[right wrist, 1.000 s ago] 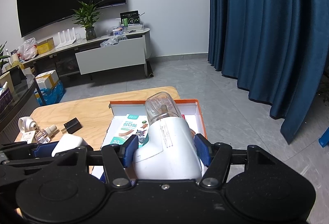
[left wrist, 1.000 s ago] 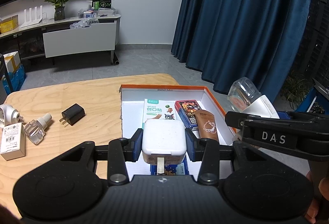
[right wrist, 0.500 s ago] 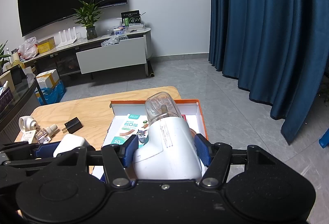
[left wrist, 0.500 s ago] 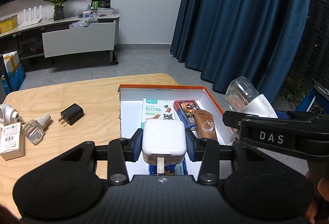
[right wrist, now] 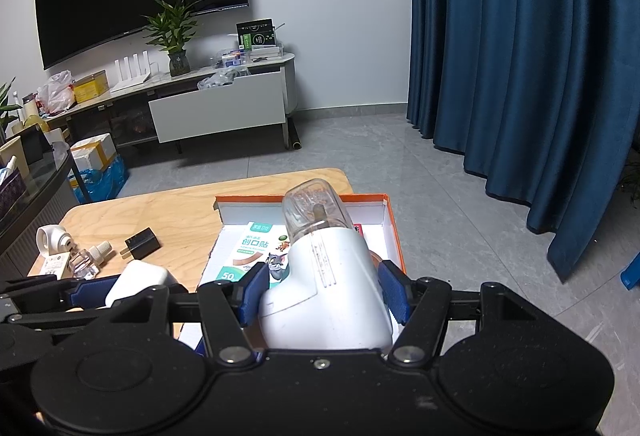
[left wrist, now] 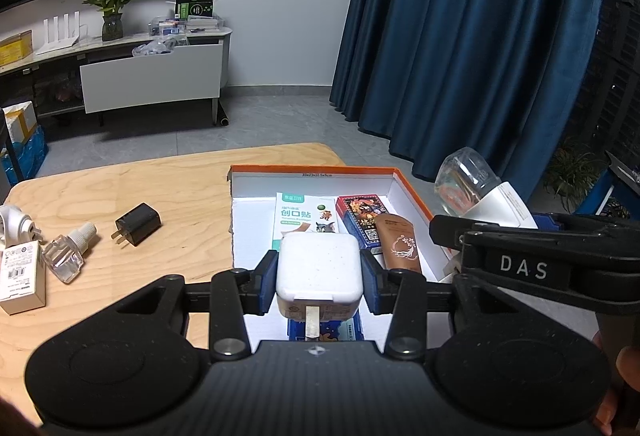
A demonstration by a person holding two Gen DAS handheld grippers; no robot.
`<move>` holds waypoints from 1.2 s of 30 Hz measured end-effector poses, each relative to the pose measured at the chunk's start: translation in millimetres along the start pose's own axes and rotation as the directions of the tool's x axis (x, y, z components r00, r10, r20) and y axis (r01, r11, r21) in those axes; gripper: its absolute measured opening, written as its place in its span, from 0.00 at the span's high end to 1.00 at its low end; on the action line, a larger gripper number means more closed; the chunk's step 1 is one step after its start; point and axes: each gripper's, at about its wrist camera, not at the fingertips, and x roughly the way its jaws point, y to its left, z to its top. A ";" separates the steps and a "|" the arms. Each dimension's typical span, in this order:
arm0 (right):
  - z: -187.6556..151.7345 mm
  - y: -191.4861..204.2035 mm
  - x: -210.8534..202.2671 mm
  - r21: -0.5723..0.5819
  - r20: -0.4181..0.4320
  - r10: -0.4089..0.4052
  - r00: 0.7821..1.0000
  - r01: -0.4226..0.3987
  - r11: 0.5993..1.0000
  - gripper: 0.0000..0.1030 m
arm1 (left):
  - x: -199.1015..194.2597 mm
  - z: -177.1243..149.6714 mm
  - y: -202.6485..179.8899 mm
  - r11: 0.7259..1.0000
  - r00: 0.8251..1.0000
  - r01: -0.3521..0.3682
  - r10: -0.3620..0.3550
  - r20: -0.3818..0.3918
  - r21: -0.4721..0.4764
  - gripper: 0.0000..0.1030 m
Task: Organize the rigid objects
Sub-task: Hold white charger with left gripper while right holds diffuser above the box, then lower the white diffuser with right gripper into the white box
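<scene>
While above box (left wrist: 408,191): charger-laden left tool (left wrist: 319,279).

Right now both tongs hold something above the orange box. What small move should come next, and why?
Probably lower the left tongs a little and set the white charger into the orange box. It already hangs over the box's near part, and the bandage pack and brown tube lie farther in. The right tongs can wait with the white device.

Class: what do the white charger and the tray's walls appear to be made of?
White charger: probably matte plastic, given its smooth moulded shell, rounded corners and metal prong. Tray: likely cardboard or foam board, with thin flat white walls and orange edges.
</scene>
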 end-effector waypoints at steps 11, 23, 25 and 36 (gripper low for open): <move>0.5 0.2 -0.1 0.000 -0.001 0.000 1.000 0.000 1.000 0.30 | 1.1 0.0 -1.2 1.000 1.000 0.001 -0.001 -0.001 0.004 0.58; 1.4 -8.0 8.6 0.006 -0.020 -0.004 1.000 0.005 1.000 0.30 | 8.3 0.1 -1.2 1.000 1.000 0.003 -0.003 -0.013 0.011 0.58; 3.7 -10.6 15.5 0.011 -0.028 -0.003 1.000 0.004 1.000 0.30 | 10.8 0.7 -1.6 1.000 1.000 0.005 -0.004 -0.017 0.009 0.58; 23.9 -30.4 56.5 0.019 -0.085 0.011 0.996 -0.009 1.000 0.30 | 35.0 9.5 -10.0 0.999 0.999 0.030 -0.029 -0.045 0.019 0.58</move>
